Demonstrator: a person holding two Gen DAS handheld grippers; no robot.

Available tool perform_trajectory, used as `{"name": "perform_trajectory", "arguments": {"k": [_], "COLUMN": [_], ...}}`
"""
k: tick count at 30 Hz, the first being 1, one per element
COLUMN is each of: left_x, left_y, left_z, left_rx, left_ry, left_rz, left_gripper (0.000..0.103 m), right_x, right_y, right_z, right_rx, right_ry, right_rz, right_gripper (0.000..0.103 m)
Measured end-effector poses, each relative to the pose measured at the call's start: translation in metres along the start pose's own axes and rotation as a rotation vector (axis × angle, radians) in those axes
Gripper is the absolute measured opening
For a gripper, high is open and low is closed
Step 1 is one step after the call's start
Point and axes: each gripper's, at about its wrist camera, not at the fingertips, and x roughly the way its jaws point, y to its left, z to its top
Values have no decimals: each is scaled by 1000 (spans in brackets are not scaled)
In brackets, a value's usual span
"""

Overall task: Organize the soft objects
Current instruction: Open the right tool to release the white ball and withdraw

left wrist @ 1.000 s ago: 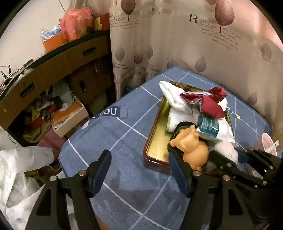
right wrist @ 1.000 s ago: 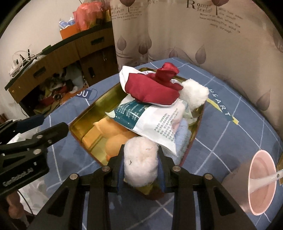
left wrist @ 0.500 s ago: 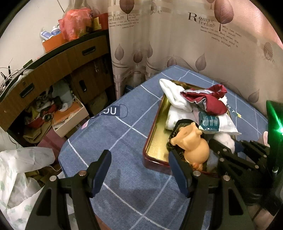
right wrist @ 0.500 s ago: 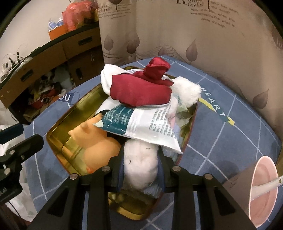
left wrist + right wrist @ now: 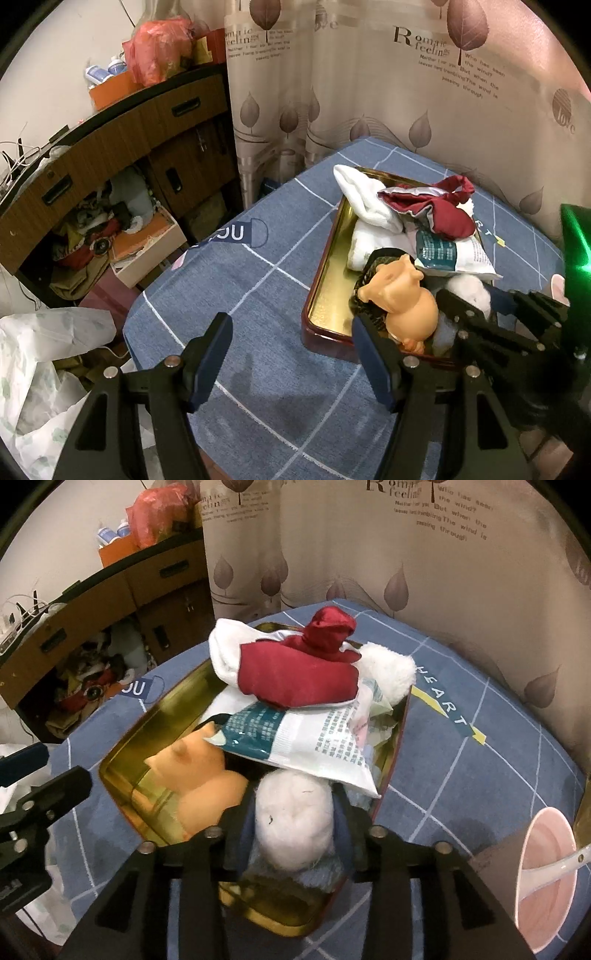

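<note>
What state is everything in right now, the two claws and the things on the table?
Left gripper: open, empty, above the blue cloth.
Right gripper: shut on the white fluffy ball, over the tray.
Gold tray: piled with soft things.
Orange pig toy: lying in the tray.
Printed packet: lying on the pile.
Red pouch: on top.
Pink cup: holds a white spoon.

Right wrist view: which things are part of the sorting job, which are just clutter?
In the job:
- white fluffy ball, held in the right tongs
- gold tray
- orange pig toy
- red cloth pouch
- white sock
- printed packet

Lying about:
- pink cup with spoon
- cabinet
- curtain
</note>
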Motion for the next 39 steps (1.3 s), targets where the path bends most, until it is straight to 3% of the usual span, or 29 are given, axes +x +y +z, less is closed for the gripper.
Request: {"name": "perform_trajectory", "arguments": {"k": [5, 9, 14, 18, 28, 39], "left_x": [-1, -4, -12, -19, -38, -39], "left_y": [1, 3, -2, -12, -55, -65], "left_z": [1, 1, 1, -3, -25, -31], "left_rx": [-1, 3, 21, 56, 167, 187], "left_ry": [-11, -26, -47, -61, -63, -73], "left_rz": [1, 1, 4, -4, -71, -71], "left_gripper": [69, 69, 69, 69, 69, 69], "right_x": [-16, -39, -68, -94, -143, -146], "right_y": [3, 5, 4, 2, -14, -28], "right_z": [-3, -7, -18, -33, -69, -96], "right_rx": [0, 1, 23, 43, 112, 200], "right_ry": [-19, -53, -69, -91, -138, -91], "right_rz": [6, -2, -18, -83, -221, -208], "right_gripper": [65, 74, 77, 94, 99, 100]}}
